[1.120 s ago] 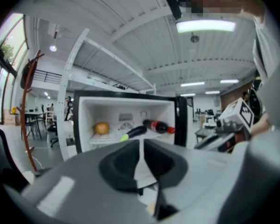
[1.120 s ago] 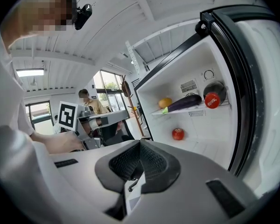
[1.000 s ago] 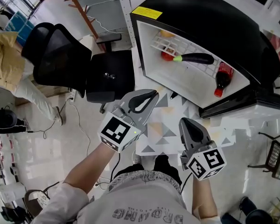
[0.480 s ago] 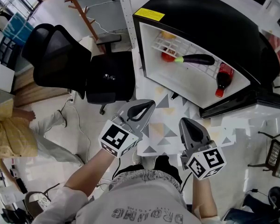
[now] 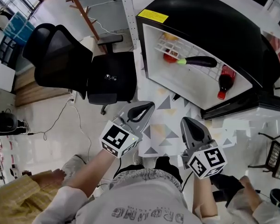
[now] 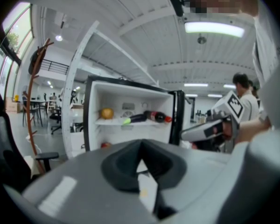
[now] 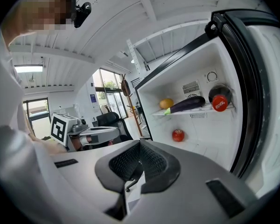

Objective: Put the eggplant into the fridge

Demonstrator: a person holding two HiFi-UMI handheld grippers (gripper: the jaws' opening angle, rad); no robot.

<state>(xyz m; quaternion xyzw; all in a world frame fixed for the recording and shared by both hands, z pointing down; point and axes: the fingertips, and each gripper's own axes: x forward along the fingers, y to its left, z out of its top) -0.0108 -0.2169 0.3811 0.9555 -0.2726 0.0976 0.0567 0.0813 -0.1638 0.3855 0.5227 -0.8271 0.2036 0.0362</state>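
The dark purple eggplant [image 5: 198, 61] with its green stem lies on the wire shelf inside the open fridge [image 5: 151, 27]; it also shows as the eggplant [image 6: 136, 118] and the eggplant [image 7: 189, 104] in the two gripper views. My left gripper [image 5: 147, 107] is shut and empty, held in front of the fridge and well short of it. Beside it, my right gripper [image 5: 186, 121] is shut with nothing in it. Both point at the fridge opening. The left gripper [image 6: 141, 147] and the right gripper [image 7: 139, 146] show their pads pressed together.
On the shelf are an orange [image 7: 166, 103] and a cola bottle [image 5: 224, 80]; a tomato [image 7: 178, 135] lies lower down. The fridge door [image 5: 252, 104] stands open at the right. A black office chair [image 5: 65, 59] is left of the fridge. A person in yellow [image 5: 18, 204] is at lower left.
My left gripper has sunk a little toward me. The person in yellow has moved from the upper left of the floor to the lower left. The right gripper has kept still.
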